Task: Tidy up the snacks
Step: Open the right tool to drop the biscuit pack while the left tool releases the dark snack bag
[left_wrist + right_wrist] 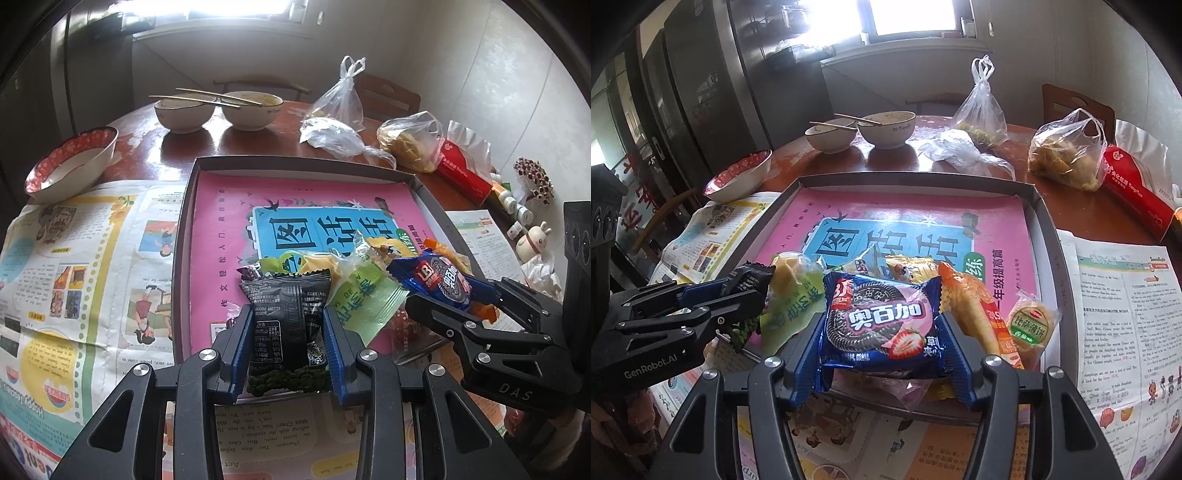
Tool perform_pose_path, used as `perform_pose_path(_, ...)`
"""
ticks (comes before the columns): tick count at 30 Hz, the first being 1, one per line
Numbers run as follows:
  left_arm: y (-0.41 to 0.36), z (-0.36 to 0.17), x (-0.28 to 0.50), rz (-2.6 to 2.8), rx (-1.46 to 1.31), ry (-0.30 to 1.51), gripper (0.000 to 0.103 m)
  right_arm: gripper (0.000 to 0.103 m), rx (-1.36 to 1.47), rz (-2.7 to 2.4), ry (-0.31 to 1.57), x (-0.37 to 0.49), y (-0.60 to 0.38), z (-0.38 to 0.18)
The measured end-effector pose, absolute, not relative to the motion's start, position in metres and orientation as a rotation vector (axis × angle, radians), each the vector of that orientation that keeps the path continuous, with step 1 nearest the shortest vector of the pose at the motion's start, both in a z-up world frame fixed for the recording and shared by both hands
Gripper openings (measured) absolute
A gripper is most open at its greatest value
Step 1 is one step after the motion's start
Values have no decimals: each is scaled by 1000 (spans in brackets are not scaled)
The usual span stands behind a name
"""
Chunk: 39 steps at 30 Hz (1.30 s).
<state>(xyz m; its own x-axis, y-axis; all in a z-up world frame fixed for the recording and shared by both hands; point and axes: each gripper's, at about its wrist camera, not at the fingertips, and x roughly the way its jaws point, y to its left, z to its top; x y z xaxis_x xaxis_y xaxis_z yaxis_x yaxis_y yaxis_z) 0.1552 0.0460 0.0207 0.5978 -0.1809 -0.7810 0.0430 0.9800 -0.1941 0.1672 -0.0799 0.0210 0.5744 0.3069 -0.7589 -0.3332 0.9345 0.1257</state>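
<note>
Over the tray's (295, 162) near edge, left hand-held gripper (286, 332) clamps a black snack packet (284, 317) while right hand-held gripper (882, 347) grips a blue cookie pack (882, 321).

Left hand-held gripper (287, 343): level, pointing toward far side, blue-padded fingers (238, 347) pressed in on both sides of a black snack packet (286, 325). Right hand-held gripper (881, 347): just beside it on the right, same heading, fingers (955, 354) clamped on a blue cookie packet (882, 321). Both near edge of scene, side by side, bodies apart.
</note>
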Motion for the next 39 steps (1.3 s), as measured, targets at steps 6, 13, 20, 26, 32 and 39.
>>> perform_pose_path(6, 48, 21, 156, -153, -160, 922, 37, 65, -46, 360, 873, 166, -77, 24)
perform_pose_path(13, 48, 21, 156, -158, -163, 921, 37, 66, -45, 360, 853, 163, -78, 28)
perform_pose_path(20, 45, 21, 153, -143, -162, 913, 37, 74, -69, 364, 796, 152, -77, 37)
perform_pose_path(26, 44, 25, 148, -141, -166, 903, 37, 80, -69, 348, 777, 146, -77, 42)
perform_pose_path(32, 46, 27, 146, -126, -179, 898, 37, 83, -71, 343, 770, 142, -80, 42)
perform_pose_path(39, 44, 31, 145, -122, -184, 891, 37, 83, -55, 332, 755, 140, -87, 47)
